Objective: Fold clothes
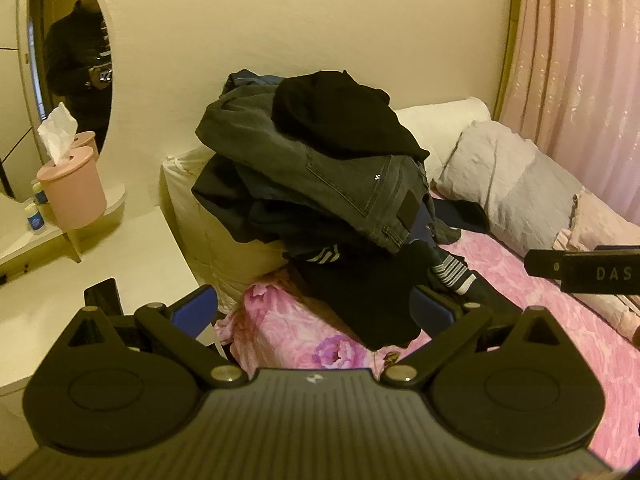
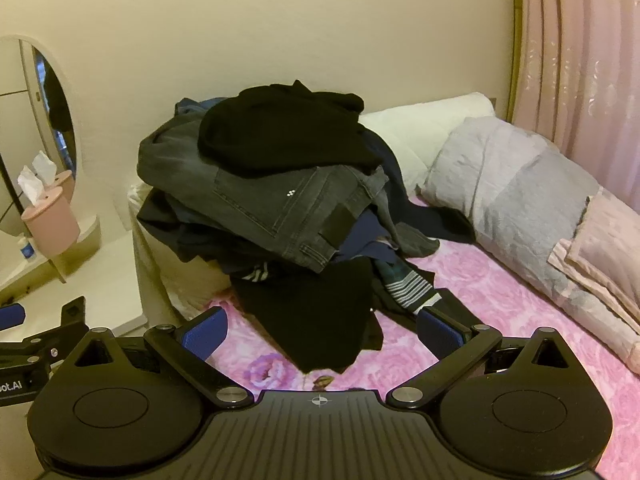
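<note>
A tall pile of dark clothes (image 1: pixel 312 184) (image 2: pixel 272 200) sits at the head of the bed on a pink floral bedspread (image 1: pixel 280 332) (image 2: pixel 500 304). Grey jeans (image 1: pixel 332 184) (image 2: pixel 280 208) lie near the top under a black garment (image 1: pixel 340 120) (image 2: pixel 280 132). A black cloth (image 1: pixel 372 300) (image 2: pixel 316 320) spills from the pile's foot toward me. My left gripper (image 1: pixel 316 312) is open just short of that cloth, blue pads wide apart. The right gripper (image 2: pixel 320 336) is open too, with the cloth's edge between its pads but untouched. The right gripper's body (image 1: pixel 584 272) pokes in at the left wrist view's right edge.
A rolled grey and pink quilt (image 1: pixel 520 192) (image 2: pixel 540 216) lies along the pink curtain (image 2: pixel 580 60) on the right. A white nightstand (image 1: pixel 60 280) stands left of the bed with a pink tissue holder (image 1: pixel 72 192) (image 2: pixel 50 220) and an oval mirror (image 1: pixel 60 60) reflecting a person.
</note>
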A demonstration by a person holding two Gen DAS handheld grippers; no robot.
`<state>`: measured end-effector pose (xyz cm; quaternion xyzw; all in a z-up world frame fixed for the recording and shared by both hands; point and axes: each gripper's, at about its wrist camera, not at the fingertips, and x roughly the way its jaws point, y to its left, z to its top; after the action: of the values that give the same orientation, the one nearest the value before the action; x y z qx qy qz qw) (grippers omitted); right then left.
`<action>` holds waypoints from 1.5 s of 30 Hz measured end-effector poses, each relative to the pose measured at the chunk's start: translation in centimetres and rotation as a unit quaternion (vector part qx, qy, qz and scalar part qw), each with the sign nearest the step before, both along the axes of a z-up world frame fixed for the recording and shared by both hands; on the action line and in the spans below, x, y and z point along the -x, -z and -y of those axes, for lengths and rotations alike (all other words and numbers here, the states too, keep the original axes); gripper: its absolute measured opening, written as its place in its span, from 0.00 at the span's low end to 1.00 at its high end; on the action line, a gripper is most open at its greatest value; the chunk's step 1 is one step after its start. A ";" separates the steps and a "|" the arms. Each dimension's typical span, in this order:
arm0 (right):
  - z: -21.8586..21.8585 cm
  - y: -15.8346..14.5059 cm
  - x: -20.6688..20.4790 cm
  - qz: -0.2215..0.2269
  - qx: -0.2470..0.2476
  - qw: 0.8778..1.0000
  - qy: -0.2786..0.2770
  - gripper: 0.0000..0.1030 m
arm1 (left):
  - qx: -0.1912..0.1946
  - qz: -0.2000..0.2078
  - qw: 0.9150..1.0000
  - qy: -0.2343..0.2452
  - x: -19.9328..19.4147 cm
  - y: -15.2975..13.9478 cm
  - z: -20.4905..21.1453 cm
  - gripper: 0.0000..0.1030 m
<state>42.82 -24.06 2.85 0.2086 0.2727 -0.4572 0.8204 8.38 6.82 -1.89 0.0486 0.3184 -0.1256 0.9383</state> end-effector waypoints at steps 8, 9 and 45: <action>0.7 1.0 -0.5 -0.023 0.008 1.000 0.000 1.00 | 0.007 -0.012 1.000 0.018 -2.2 0.9 0.0 0.98; 1.1 1.1 -0.4 -0.026 0.013 1.000 -0.003 1.00 | 0.011 -0.014 1.000 0.019 -2.6 1.0 0.2 0.98; 34.9 3.3 -22.8 -0.138 0.192 0.919 -0.315 1.00 | -0.036 -0.005 0.993 0.116 -46.2 2.5 8.3 0.86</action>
<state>65.65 -58.92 -0.48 -0.1146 0.3418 -0.2427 0.9006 54.59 -1.47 -4.43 0.1186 0.3199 -0.2224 0.9133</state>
